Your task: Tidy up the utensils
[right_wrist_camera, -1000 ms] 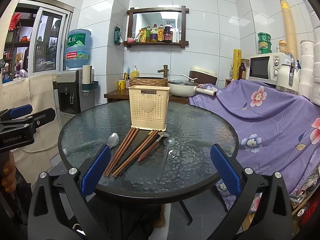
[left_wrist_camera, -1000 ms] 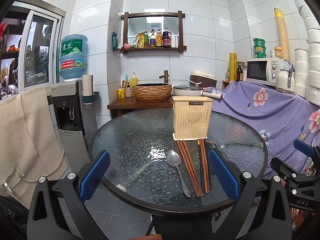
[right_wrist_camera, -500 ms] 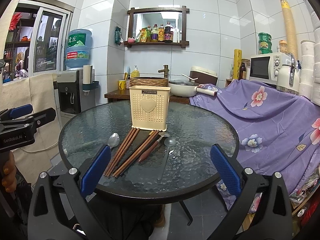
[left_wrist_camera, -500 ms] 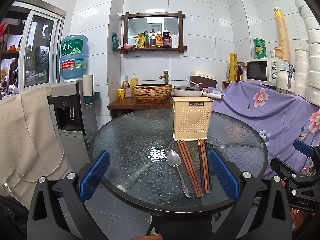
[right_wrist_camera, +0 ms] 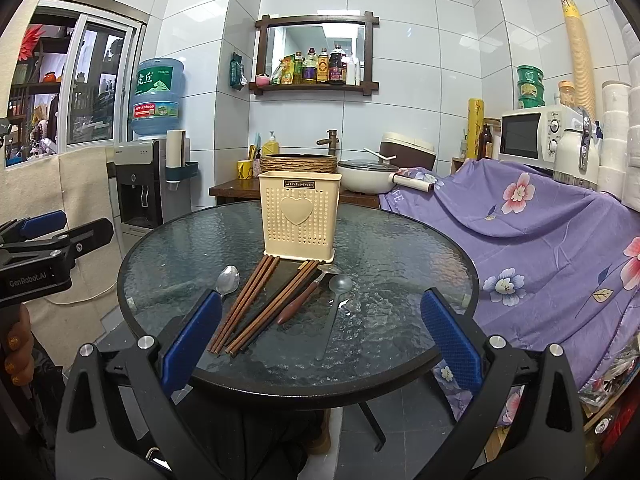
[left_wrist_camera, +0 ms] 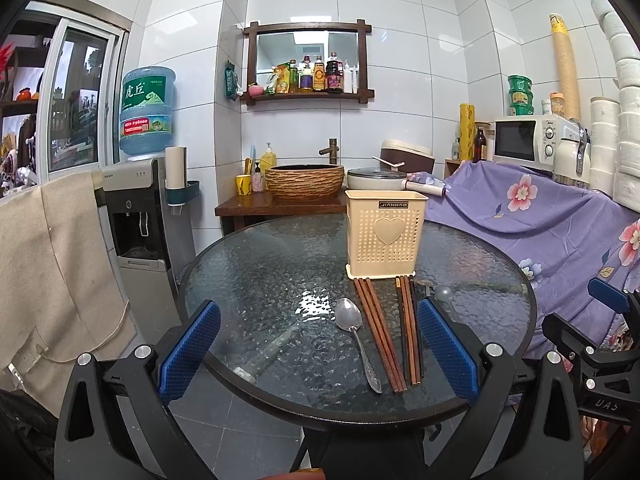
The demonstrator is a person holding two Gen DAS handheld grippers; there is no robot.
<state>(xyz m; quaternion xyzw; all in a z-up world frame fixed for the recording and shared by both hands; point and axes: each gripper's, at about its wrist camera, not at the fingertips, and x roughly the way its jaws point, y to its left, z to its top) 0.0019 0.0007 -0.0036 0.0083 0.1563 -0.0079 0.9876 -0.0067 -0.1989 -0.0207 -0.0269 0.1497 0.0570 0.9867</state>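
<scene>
**Both claws spread wide at the table's edge, utensils lying flat**

Left gripper (left_wrist_camera: 318, 350) first: blue pads (left_wrist_camera: 188, 350) thrown wide apart, nothing between them, hanging just off the near rim of the round glass table (left_wrist_camera: 248, 280). Over on the right gripper (right_wrist_camera: 320, 334), same picture, fingers splayed and empty, poised over the near edge of the glass.

Out past the claws, the utensils are all down on the tabletop. From the left wrist view, a metal spoon (left_wrist_camera: 354, 336) lies bowl away from the camera, and just beside it to the right a bundle of brown chopsticks (left_wrist_camera: 378, 334) runs up to the foot of the holder. A second bundle of chopsticks (left_wrist_camera: 408, 330) sits a little further right, partly tucked behind the right-hand pad.

The right wrist view fills in more: a wooden-handled utensil (right_wrist_camera: 302, 300) lies next to that second bundle, and a long-handled ladle-type spoon (right_wrist_camera: 338, 300) rests just right of it.

Behind them all stands the cream utensil holder (left_wrist_camera: 386, 236), upright, perforated, a heart on its front, the chopstick tips touching or nearly touching its base.

At the left edge of the right wrist view, a hand (right_wrist_camera: 18, 352) grips the other tool's handle.
</scene>
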